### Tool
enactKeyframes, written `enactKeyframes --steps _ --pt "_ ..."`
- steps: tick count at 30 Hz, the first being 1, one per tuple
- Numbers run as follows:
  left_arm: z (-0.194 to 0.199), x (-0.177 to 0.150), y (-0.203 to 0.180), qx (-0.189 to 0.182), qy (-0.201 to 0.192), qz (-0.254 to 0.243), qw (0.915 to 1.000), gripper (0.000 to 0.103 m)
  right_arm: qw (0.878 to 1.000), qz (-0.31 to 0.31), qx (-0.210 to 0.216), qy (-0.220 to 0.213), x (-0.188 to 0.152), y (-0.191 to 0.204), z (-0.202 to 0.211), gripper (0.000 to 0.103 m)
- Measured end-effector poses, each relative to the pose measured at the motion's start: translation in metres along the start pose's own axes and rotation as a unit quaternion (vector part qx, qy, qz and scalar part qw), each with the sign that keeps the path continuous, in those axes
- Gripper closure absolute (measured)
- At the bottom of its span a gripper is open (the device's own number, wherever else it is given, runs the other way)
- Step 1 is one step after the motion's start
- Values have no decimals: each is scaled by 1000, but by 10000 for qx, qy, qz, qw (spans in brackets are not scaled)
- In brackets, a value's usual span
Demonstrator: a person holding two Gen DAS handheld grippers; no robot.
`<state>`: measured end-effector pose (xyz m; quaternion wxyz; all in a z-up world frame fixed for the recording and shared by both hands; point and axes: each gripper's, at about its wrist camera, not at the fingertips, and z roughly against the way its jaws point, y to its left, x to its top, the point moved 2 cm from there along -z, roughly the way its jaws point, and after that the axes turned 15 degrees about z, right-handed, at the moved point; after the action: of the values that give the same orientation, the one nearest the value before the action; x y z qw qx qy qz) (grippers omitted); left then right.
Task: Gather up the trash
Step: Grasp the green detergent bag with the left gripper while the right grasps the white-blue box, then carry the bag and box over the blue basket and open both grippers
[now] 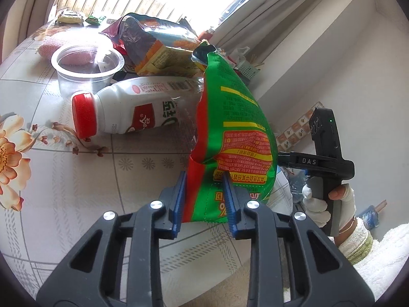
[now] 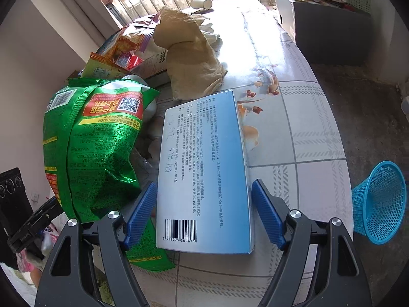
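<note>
- Green snack bag upright, long axis vertical; my left gripper fingers clamped on its bottom edge.
- Blue box flat on tabletop, long axis away from me; my right gripper fingers apart, straddling it.

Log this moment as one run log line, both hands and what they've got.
left gripper: shut on green snack bag | right gripper: open, jaws either side of blue box | blue basket: on floor

Floral plastic-covered table: pale blue printed carton, white red-capped bottle lying, clear plastic cup, crumpled tan paper.
</note>
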<state>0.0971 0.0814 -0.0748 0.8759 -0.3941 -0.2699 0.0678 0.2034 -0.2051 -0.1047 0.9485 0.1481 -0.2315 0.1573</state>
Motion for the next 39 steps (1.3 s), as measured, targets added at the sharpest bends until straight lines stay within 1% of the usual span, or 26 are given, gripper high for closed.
enactKeyframes --steps 1,3,5,7,8,9,11,14,18,21,24,27,29,32,35,36,39 --pt "4 -2 1 -48 9 44 10000 84 10000 18 -48 20 -2 1 2 28" --pt "10 -3 4 -106 -45 86 9999 91 9996 106 -207 131 -4 2 0 27" --pt "20 -7 5 -114 -147 79 9998 93 9994 166 -255 178 -6 3 -1 22" --pt "30 -8 2 -131 -293 65 9995 95 9984 311 -429 221 -3 9 -5 22" --pt "36 -7 -1 -159 -361 70 9992 96 9975 385 -550 230 -3 12 -5 28" --pt "42 -7 -5 -187 -440 61 9988 96 9969 436 -621 222 -4 14 -5 31" --pt "52 -5 -13 -270 -584 10 9979 98 9976 339 -575 170 -6 15 -2 31" --pt "62 -2 -32 -335 -766 -227 9962 99 9991 55 -414 -23 -14 11 11 31" --pt "62 3 -63 -432 -809 -628 9938 100 9980 -355 -278 -442 -31 -3 43 31" --pt "54 6 -95 -570 -757 -1033 9901 100 9932 -736 -256 -861 -51 -21 75 31" --pt "38 8 -136 -760 -611 -1489 9840 101 9844 -1192 -301 -1263 -74 -47 109 31" --pt "8 9 -180 -943 -290 -1902 9768 101 9704 -1674 -464 -1679 -105 -78 146 31" --pt "-20 7 -210 -933 -78 -2184 9713 101 9561 -2100 -572 -1961 -127 -104 163 31" --pt "-76 4 -252 -768 364 -2520 9640 101 9299 -2842 -574 -2262 -163 -149 178 31" --pt "-152 -2 -287 -479 1049 -2675 9566 101 9017 -3515 -388 -2489 -197 -192 179 31" --pt "-176 -7 -296 -370 1219 -2728 9536 101 8923 -3706 -301 -2560 -207 -206 177 31" --pt "-250 -29 -320 -71 1705 -2982 9391 101 8640 -4247 21 -2703 -229 -244 155 31"
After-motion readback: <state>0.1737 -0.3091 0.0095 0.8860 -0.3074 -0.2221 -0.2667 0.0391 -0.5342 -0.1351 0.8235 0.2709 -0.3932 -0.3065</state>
